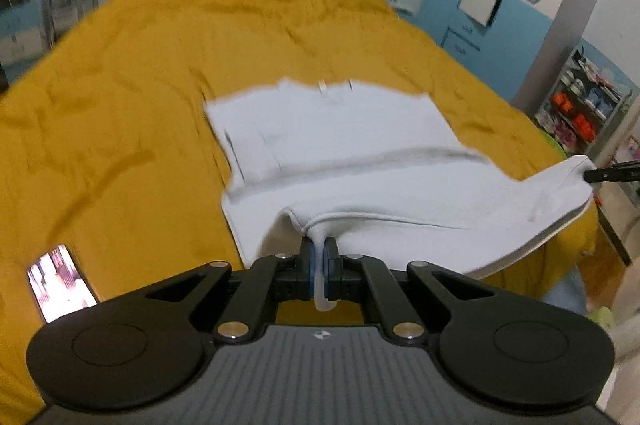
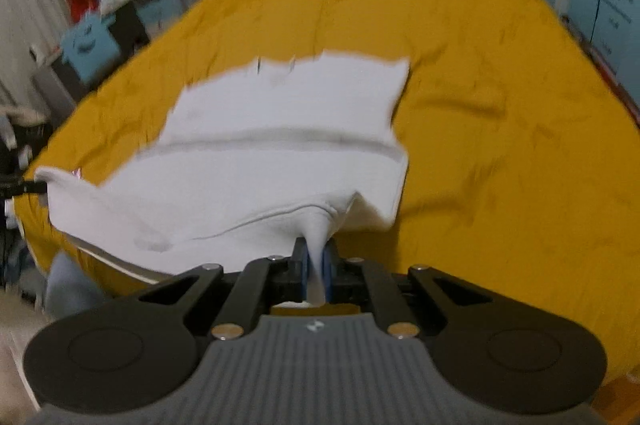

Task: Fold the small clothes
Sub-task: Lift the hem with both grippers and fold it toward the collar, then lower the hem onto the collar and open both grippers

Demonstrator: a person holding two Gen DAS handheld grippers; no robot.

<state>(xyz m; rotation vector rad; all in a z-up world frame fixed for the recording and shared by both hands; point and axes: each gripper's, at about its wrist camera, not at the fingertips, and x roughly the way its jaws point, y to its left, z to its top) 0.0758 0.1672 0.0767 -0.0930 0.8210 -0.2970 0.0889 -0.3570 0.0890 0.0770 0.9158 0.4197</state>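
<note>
A small white garment (image 1: pixel 336 145) lies on a mustard-yellow bed cover (image 1: pixel 132 97), its near hem lifted off the bed. My left gripper (image 1: pixel 319 249) is shut on the hem's left corner. My right gripper (image 2: pixel 316 253) is shut on the hem's right corner; it shows in the left wrist view at the far right (image 1: pixel 592 175). The garment (image 2: pixel 280 113) sags between the two grips, its far part flat on the cover (image 2: pixel 500 85). The left gripper shows at the left edge of the right wrist view (image 2: pixel 34 187).
A lit phone (image 1: pixel 60 283) lies on the cover near the left front. Shelves with items (image 1: pixel 580 105) stand to the right of the bed, a blue wardrobe (image 1: pixel 500 5) behind. Cluttered shelves and a blue toy box (image 2: pixel 90 45) stand to the left.
</note>
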